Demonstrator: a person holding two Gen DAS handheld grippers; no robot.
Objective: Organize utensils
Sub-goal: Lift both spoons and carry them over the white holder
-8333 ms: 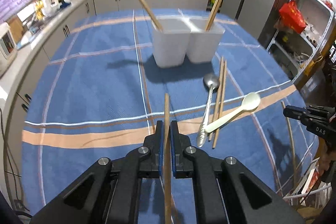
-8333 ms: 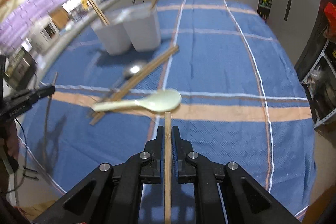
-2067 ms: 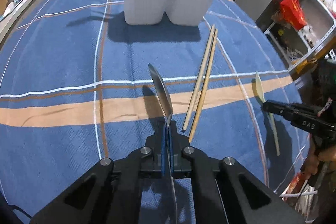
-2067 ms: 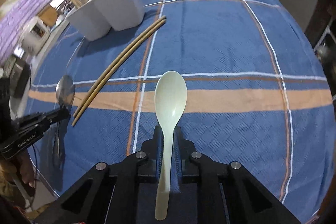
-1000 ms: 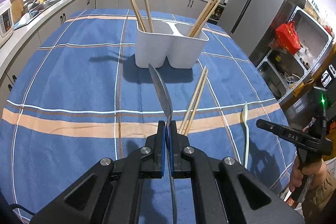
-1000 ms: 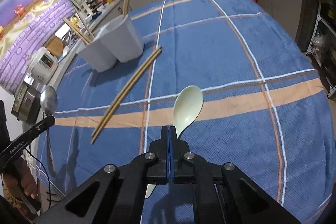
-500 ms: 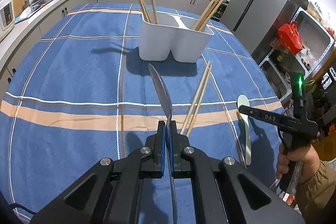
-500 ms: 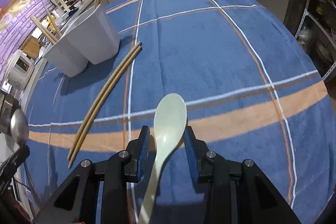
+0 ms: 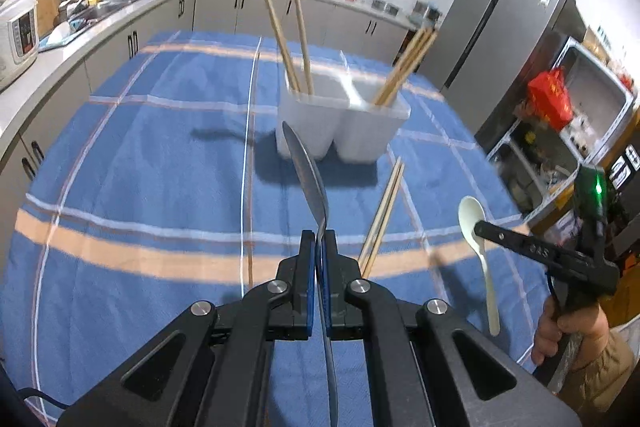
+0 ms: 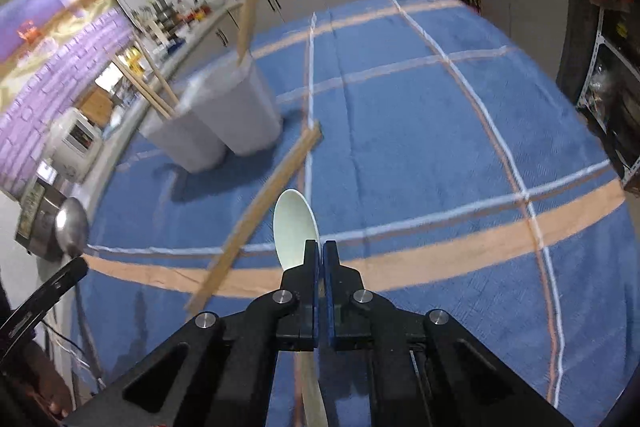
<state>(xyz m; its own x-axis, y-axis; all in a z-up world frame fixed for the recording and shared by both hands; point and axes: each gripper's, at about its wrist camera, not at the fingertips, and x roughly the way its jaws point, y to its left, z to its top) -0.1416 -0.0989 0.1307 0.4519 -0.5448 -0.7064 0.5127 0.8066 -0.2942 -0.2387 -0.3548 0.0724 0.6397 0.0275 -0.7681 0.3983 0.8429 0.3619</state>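
Observation:
My left gripper [image 9: 319,239] is shut on a metal spoon [image 9: 306,175], held edge-on above the blue cloth, bowl pointing toward the white two-compartment holder [image 9: 340,123]. The holder has chopsticks in both compartments. My right gripper [image 10: 320,247] is shut on a pale green spoon [image 10: 294,227], held above the cloth; it also shows in the left wrist view [image 9: 474,223] at the right. Two loose chopsticks [image 9: 382,215] lie on the cloth between the holder and the grippers. The holder also shows in the right wrist view [image 10: 224,119] at the far left.
A blue plaid tablecloth [image 9: 160,147] covers the table. Kitchen counters [image 9: 80,23] run along the left and back. A fridge [image 9: 496,27] and a shelf with a red bag [image 9: 548,103] stand at the right, past the table edge.
The right gripper has shut on the green spoon and lifted it. Both grippers have tilted up, and the holder now sits nearer the centre of the left wrist view.

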